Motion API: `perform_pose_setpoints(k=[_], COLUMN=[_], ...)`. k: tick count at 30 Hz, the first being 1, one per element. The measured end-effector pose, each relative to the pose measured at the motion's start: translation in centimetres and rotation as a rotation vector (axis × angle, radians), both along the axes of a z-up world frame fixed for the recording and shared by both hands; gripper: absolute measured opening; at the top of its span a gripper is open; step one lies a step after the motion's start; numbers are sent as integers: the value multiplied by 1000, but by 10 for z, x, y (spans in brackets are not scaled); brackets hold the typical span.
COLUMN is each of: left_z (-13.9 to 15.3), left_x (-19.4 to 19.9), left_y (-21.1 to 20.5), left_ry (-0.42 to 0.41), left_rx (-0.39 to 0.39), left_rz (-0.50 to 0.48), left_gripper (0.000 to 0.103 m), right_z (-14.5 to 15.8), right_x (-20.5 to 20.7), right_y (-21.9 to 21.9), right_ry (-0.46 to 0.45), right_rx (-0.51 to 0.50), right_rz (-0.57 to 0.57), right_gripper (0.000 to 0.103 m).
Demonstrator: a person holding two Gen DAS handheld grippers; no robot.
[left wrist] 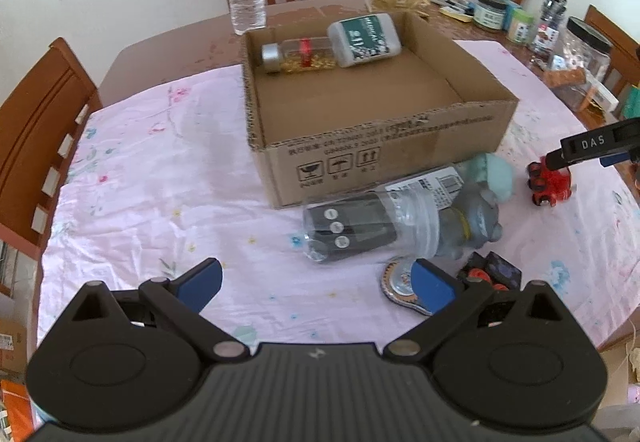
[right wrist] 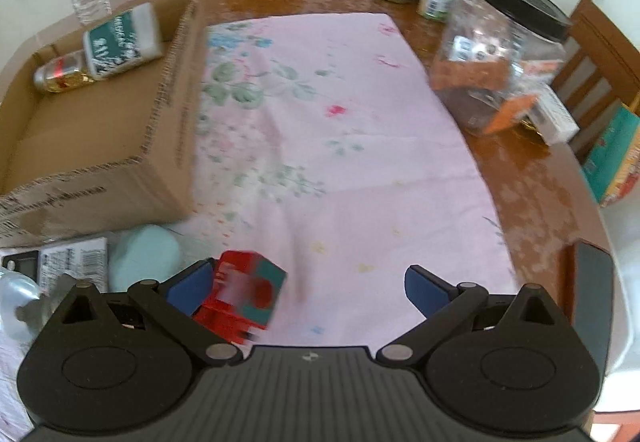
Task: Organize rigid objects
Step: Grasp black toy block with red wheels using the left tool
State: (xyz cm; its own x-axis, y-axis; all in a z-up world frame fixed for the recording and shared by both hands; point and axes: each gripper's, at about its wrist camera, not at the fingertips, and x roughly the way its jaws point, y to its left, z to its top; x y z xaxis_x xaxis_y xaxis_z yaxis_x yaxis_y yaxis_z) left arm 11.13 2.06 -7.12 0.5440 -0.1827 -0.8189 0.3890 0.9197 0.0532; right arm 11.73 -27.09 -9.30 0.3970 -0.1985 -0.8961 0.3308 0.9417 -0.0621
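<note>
red toy car (right wrist: 240,296): motion-blurred in right wrist view, shape unclear, part hidden behind right claw (right wrist: 310,292) left finger | right claw in left wrist view: cut off by frame edge | medallion (left wrist: 400,280) just behind left claw (left wrist: 316,282): part covered by right finger | cardboard box (right wrist: 100,178) print: too smeared to read

Soft daylight fills both fisheye views, brightest on the pale wall across the top of the frames; shadows are faint, deepest inside the cardboard box (left wrist: 360,90); the right wrist view is smeared by motion, the red toy (right wrist: 244,294) at lower left blurred; glare sheens the wooden table (right wrist: 532,178) at right; straight edges bow toward dark corners.
</note>
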Motion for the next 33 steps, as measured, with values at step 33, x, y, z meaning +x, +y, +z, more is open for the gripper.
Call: perform_pose_setpoints(k=[33], left_z=[-48], left_x=[-38], left_y=[-126], left_ry=[24], left_rx=[54], left_rz=[273], left_gripper=[100], right_z=[-40], right_x=[-17], right_y=[-16], right_ry=[-58], right_rx=[48], right_rz=[818], right_gripper=[103])
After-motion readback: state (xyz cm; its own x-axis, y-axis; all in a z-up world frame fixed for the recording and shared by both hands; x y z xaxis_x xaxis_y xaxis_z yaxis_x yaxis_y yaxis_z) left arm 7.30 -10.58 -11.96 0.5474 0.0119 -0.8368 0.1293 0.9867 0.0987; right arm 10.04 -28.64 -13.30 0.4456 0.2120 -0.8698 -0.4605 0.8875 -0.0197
